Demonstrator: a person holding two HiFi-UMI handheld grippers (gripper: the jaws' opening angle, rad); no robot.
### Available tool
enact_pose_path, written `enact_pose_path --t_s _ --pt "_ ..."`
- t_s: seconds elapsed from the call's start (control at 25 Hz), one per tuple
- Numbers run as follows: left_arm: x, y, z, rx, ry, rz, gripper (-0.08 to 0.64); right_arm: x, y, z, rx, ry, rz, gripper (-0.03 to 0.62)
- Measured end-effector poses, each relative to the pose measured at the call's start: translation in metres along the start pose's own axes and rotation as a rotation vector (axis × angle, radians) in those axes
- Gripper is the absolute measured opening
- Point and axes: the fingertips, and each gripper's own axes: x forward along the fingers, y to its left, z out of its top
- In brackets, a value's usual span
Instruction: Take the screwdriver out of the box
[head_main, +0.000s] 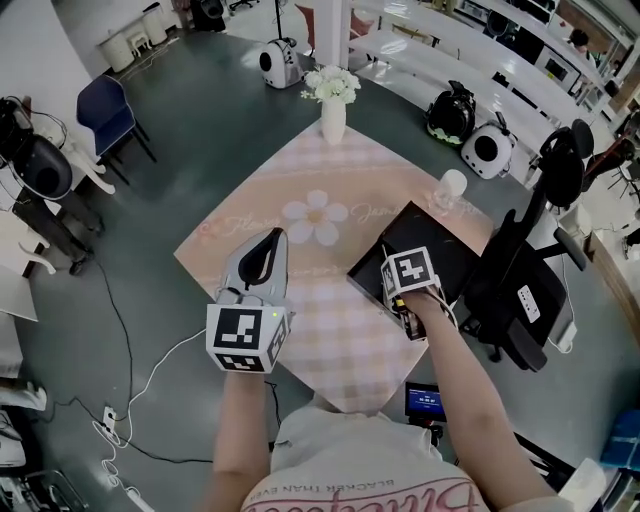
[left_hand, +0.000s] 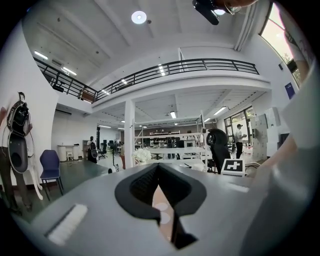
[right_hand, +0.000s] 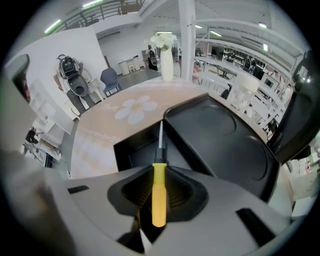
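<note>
The screwdriver (right_hand: 159, 194) has a yellow handle and a thin metal shaft. My right gripper (right_hand: 159, 172) is shut on the handle and holds it above the open black box (right_hand: 132, 152), with the shaft pointing into the box's tray. The box's lid (right_hand: 225, 145) lies open to the right. In the head view the right gripper (head_main: 404, 305) hangs over the box (head_main: 440, 250) at the table's right side, and the screwdriver is hidden under it. My left gripper (head_main: 268, 243) floats above the pink cloth, shut with nothing between its fingers.
A pink checked cloth (head_main: 330, 330) with a daisy print covers the table. A white vase of flowers (head_main: 333, 110) stands at the far corner and a white cup (head_main: 453, 185) behind the box. A black office chair (head_main: 520, 290) stands close on the right.
</note>
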Motion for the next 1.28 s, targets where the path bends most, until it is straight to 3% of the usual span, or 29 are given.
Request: enact_pose_path --t_s 0.52,1.28 --pt "-0.01 -0.028 0.032 0.039 -0.067 -0.034 0.011 -0.057 0.007 0.015 -0.012 -0.147 0.041 0.081" --pt "-0.017 -0.054 0.078 0.078 -0.176 -0.07 0.011 -0.18 0.007 0.045 -0.054 -0.524 0.01 0.081"
